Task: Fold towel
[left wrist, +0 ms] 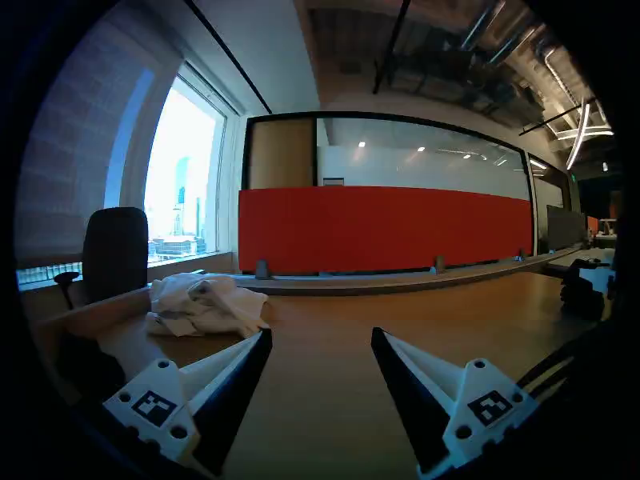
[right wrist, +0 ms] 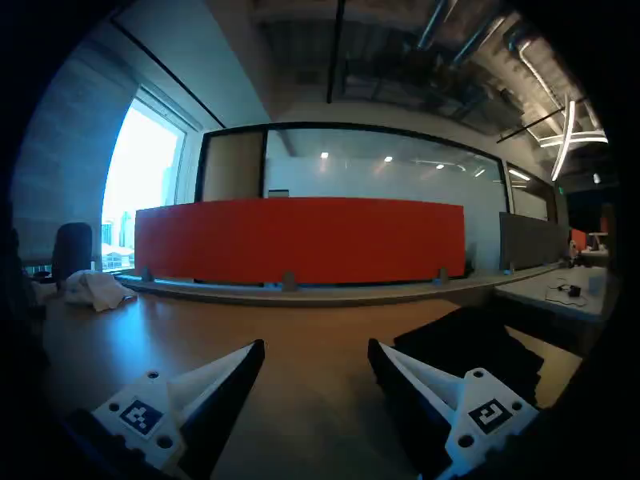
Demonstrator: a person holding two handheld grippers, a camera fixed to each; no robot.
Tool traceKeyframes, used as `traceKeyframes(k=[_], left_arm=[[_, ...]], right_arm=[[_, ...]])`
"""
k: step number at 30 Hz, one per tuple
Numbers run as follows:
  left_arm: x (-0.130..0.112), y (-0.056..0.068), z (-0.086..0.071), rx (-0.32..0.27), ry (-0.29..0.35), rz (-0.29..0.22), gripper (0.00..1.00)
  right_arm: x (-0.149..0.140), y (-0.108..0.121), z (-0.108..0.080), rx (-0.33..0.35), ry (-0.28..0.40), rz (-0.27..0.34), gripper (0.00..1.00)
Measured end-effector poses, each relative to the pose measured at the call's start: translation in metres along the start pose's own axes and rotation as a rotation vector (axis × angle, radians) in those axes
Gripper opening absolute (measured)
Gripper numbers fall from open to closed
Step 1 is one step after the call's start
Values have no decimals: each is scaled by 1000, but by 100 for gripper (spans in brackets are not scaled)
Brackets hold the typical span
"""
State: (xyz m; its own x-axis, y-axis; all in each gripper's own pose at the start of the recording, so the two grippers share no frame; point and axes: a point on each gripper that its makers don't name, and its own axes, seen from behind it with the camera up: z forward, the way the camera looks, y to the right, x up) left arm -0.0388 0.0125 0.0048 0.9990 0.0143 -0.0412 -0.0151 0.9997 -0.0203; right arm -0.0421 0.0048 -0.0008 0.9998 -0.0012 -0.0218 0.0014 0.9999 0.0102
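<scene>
Crumpled white cloth towel is lying heaped on the far left of the brown wooden tabletop, untouched. Left hand-held gripper is hovering near it, released; right hand-held gripper is hanging farther right, likewise released, beside a black folded cloth.

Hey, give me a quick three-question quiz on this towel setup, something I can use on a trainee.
1. True or false: the left gripper is shut on the white towel.
2. The towel lies: A folded neatly, B crumpled in a heap, C spread flat.
3. What colour is the partition behind the wooden desk?
Key: 1 false, its fingers stand apart and empty. 2 B. 3 red.
</scene>
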Motion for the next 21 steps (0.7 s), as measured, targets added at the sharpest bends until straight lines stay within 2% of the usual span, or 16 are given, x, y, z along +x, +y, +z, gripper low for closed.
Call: traceKeyframes(k=[21], left_arm=[[2,-1,-1,0,-1,-3,92]], right_arm=[[0,0,0,0,0,0,100]])
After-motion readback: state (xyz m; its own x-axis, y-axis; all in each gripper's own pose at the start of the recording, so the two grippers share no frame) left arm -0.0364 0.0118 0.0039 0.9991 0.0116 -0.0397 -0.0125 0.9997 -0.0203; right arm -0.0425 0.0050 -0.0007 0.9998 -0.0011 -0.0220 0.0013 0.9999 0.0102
